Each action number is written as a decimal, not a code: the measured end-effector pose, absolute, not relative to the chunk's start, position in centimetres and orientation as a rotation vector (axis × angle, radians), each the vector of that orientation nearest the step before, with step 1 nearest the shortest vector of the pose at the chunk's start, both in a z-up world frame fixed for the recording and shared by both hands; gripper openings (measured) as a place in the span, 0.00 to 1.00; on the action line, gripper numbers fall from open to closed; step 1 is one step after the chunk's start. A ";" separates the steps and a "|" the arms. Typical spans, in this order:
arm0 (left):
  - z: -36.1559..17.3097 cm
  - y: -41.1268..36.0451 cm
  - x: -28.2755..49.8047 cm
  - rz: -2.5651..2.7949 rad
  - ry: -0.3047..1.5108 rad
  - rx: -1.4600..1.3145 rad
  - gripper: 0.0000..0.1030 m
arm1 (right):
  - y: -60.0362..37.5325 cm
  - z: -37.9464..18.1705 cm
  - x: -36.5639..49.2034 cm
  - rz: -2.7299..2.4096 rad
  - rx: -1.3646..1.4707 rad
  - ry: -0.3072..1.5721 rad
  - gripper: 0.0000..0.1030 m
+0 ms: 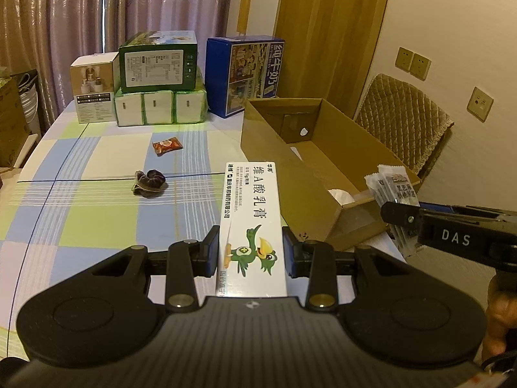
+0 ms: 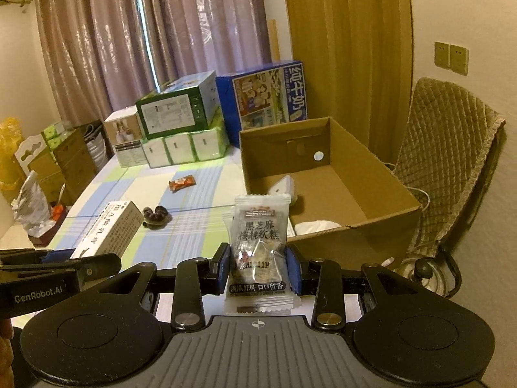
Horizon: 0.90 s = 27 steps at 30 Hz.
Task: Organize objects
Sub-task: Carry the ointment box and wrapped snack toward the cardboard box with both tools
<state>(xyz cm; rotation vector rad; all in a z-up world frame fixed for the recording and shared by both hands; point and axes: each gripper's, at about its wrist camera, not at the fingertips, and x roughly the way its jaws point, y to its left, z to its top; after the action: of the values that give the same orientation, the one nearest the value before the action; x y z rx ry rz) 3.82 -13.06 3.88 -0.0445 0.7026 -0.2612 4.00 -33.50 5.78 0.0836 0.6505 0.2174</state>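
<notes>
My left gripper [image 1: 251, 252] is shut on a long white ointment box [image 1: 250, 213] with a green bird drawing, held above the checked tablecloth [image 1: 97, 200] just left of the open cardboard box [image 1: 362, 148]. The same ointment box [image 2: 106, 229] shows at the left of the right wrist view. My right gripper [image 2: 258, 266] is shut on a clear snack packet [image 2: 260, 236] with black print, near the front corner of the cardboard box [image 2: 371, 168]. That snack packet [image 1: 392, 190] shows at the right in the left wrist view. A white object [image 2: 284, 189] and white paper [image 2: 315, 226] lie inside the box.
A dark scrunchie [image 1: 150, 182] and a red snack packet [image 1: 167, 145] lie mid-table. Stacked green, white and blue cartons [image 1: 158, 64] stand along the far edge by the curtain. A quilted chair [image 2: 449, 161] stands right of the cardboard box. A person's hand [image 1: 499, 317] grips the right tool.
</notes>
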 end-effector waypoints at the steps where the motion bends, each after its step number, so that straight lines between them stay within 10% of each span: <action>1: 3.9 -13.2 3.8 -0.263 0.704 -0.044 0.32 | -33.6 5.8 4.0 0.215 0.084 0.650 0.33; 27: 4.5 -21.4 6.0 -0.423 0.721 -0.028 0.32 | -40.9 6.9 5.4 0.102 0.073 0.640 0.33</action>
<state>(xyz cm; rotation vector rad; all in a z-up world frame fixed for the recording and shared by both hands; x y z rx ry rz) 5.95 -21.44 4.53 -0.0276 0.7208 -0.4226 5.42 -40.92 6.86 0.0727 0.6400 0.1024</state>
